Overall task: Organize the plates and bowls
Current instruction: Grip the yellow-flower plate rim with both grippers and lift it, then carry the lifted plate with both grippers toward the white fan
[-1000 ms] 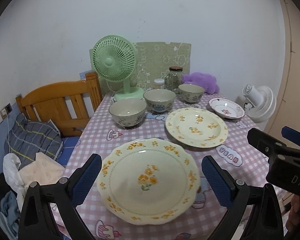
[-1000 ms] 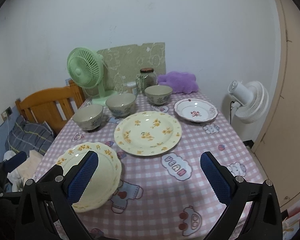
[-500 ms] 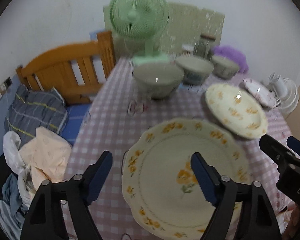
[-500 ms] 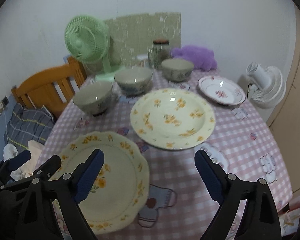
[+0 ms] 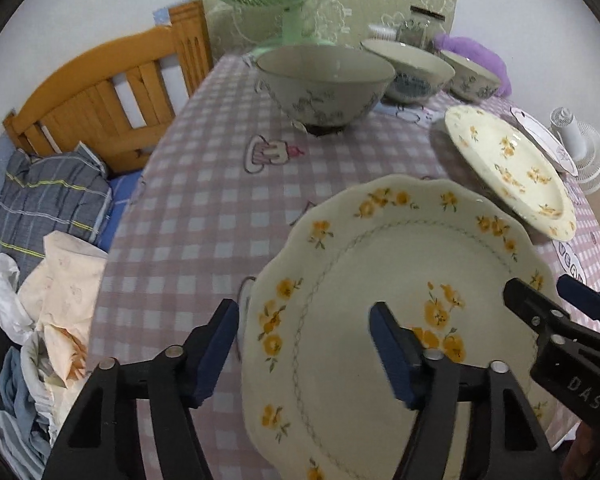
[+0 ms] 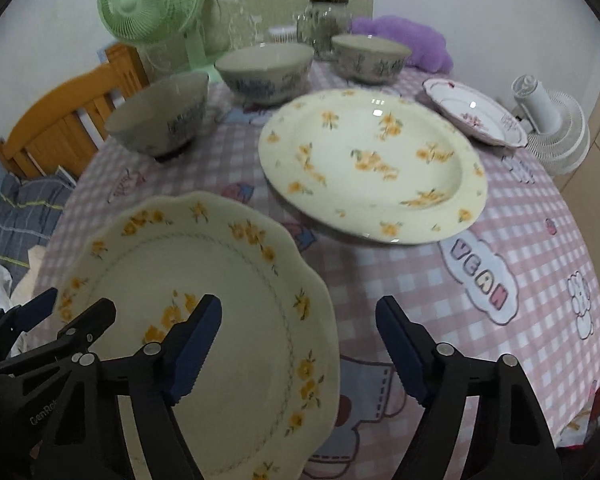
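Plates, three: a scalloped yellow-flowered plate [image 6: 204,280] at 7 o'clock on the table [image 6: 520,240], a round yellow-flowered plate [image 6: 374,164] near centre, and a small white plate with red flowers [image 6: 474,114] at 2 o'clock. Bowls, three, in a line across the far side: left bowl [image 6: 160,122] at 10 o'clock, middle bowl [image 6: 266,72] at 11, right bowl [image 6: 370,58] at 12. Fans, two: green fan [image 6: 152,4] on the table at 11 o'clock and white fan [image 6: 552,128] off the table at 3; one glass jar [image 6: 326,26] at 12 o'clock; grippers, two: left gripper [image 5: 304,350], right gripper [image 6: 298,350].
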`<state>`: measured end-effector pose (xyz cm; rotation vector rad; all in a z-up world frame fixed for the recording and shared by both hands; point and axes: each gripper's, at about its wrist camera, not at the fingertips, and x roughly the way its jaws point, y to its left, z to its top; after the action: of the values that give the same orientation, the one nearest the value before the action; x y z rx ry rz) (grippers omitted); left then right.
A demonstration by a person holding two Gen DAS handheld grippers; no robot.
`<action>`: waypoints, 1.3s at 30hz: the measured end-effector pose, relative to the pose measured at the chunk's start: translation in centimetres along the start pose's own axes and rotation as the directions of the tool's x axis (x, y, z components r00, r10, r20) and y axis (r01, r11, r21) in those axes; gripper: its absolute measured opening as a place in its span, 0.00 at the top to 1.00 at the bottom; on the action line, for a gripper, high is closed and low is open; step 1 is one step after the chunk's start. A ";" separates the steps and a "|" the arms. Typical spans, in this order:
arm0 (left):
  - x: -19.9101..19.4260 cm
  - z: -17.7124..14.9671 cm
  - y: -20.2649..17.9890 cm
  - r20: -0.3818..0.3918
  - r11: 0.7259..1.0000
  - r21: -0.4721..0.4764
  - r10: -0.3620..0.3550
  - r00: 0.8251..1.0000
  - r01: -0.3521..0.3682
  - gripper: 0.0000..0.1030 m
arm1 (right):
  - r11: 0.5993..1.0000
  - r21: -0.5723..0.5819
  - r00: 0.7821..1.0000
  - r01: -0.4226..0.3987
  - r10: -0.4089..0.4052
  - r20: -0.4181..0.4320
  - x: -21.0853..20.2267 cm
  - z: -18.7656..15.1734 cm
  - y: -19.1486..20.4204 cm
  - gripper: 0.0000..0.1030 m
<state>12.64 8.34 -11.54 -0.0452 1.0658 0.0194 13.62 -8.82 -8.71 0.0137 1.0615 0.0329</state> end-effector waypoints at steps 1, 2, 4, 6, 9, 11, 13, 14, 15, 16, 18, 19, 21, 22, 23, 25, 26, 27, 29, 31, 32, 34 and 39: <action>0.3 0.0 -0.2 -0.013 1.000 0.013 -0.015 1.000 0.015 0.37 | 1.000 -0.001 1.000 0.002 -0.002 -0.009 0.3 0.0 0.1 0.24; 0.5 0.1 -0.3 -0.019 1.000 0.021 -0.020 1.000 0.020 0.37 | 1.000 -0.001 1.000 0.003 -0.003 -0.020 0.6 0.0 0.1 0.26; 0.7 0.2 -0.3 -0.020 0.999 0.027 -0.022 1.000 0.022 0.37 | 1.000 -0.003 0.999 -0.001 0.000 -0.038 1.0 0.0 0.2 0.29; 0.7 0.3 -0.2 -0.021 0.999 0.026 -0.031 0.999 0.032 0.37 | 1.000 -0.003 0.998 0.003 -0.004 -0.055 1.4 0.0 0.3 0.30; 0.8 0.5 -0.2 -0.023 0.999 0.033 -0.036 0.999 0.036 0.36 | 1.000 -0.009 0.997 -0.012 0.012 -0.081 1.9 0.0 0.5 0.33; 0.8 0.6 -0.2 -0.027 0.999 0.039 -0.034 0.999 0.035 0.36 | 1.000 -0.017 0.996 -0.023 0.021 -0.083 2.0 0.1 0.8 0.33; 0.9 0.7 -0.2 -0.037 0.998 0.044 -0.039 0.999 0.040 0.36 | 0.999 -0.025 0.996 -0.021 0.019 -0.088 2.1 0.1 1.1 0.33; 0.9 0.8 -0.2 -0.042 0.998 0.047 -0.041 0.998 0.043 0.36 | 1.000 -0.018 0.995 -0.023 0.022 -0.092 2.1 0.2 1.0 0.33; 1.0 0.8 -0.2 -0.047 0.998 0.051 -0.042 0.998 0.044 0.36 | 1.000 -0.016 0.995 -0.021 0.019 -0.098 2.1 0.2 1.0 0.33; 1.0 0.9 -0.2 -0.053 0.998 0.052 -0.045 0.998 0.048 0.36 | 1.000 -0.014 0.994 -0.017 0.016 -0.104 2.1 0.2 1.0 0.33; 0.9 0.8 -0.2 -0.066 0.997 0.054 -0.046 0.997 0.050 0.36 | 1.000 -0.009 0.993 -0.012 0.011 -0.118 2.0 0.1 1.0 0.33; 0.9 0.8 -0.2 -0.077 0.997 0.048 -0.051 0.996 0.055 0.36 | 1.000 -0.008 0.992 -0.012 0.011 -0.125 1.9 0.1 0.9 0.33; 0.7 0.7 -0.3 -0.091 0.997 0.044 -0.057 0.994 0.061 0.36 | 1.000 -0.011 0.990 -0.006 0.005 -0.138 1.7 -0.1 0.9 0.33; 0.6 0.6 -0.4 -0.093 0.997 0.042 -0.060 0.994 0.064 0.36 | 1.000 -0.013 0.990 -0.003 0.001 -0.141 1.5 -0.2 0.9 0.33; 0.4 0.6 -0.5 -0.093 0.997 0.041 -0.064 0.994 0.068 0.36 | 1.000 -0.014 0.990 0.000 -0.002 -0.142 1.3 -0.3 0.8 0.33; -0.2 0.7 -0.9 -0.091 0.996 0.044 -0.072 0.993 0.076 0.36 | 1.000 -0.011 0.991 0.006 -0.007 -0.134 0.7 -0.4 0.6 0.33; -0.4 0.7 -1.1 -0.089 0.996 0.047 -0.075 0.993 0.079 0.36 | 1.000 -0.009 0.991 0.009 -0.010 -0.132 0.4 -0.4 0.4 0.33; -0.8 0.7 -1.4 -0.085 0.995 0.053 -0.079 0.993 0.083 0.36 | 1.000 -0.005 0.992 0.014 -0.015 -0.129 -0.1 -0.4 0.2 0.33; -1.5 0.9 -2.1 -0.076 0.994 0.068 -0.085 0.993 0.091 0.36 | 1.000 0.003 0.992 0.023 -0.023 -0.120 -0.7 -0.5 -0.3 0.33; -2.0 1.0 -2.9 -0.067 0.992 0.081 -0.090 0.994 0.096 0.36 | 0.999 0.017 0.994 0.032 -0.030 -0.109 -1.4 -0.3 -1.0 0.33; -2.3 1.1 -3.3 -0.060 0.991 0.088 -0.094 0.994 0.100 0.36 | 0.999 0.023 0.994 0.038 -0.035 -0.103 -1.7 -0.2 -1.3 0.33; -2.6 1.3 -4.2 -0.045 0.990 0.095 -0.099 0.994 0.103 0.36 | 0.998 0.033 0.995 0.048 -0.045 -0.087 -2.3 -0.1 -2.1 0.33; -2.7 1.3 -7.2 -0.043 0.989 0.106 -0.103 0.994 0.107 0.36 | 0.997 0.047 0.996 0.059 -0.055 -0.069 -2.9 -0.2 -4.8 0.33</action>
<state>12.72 1.26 -8.34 -0.0038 1.0994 -0.1346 12.09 -13.74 -6.41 0.0272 1.1296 -0.0449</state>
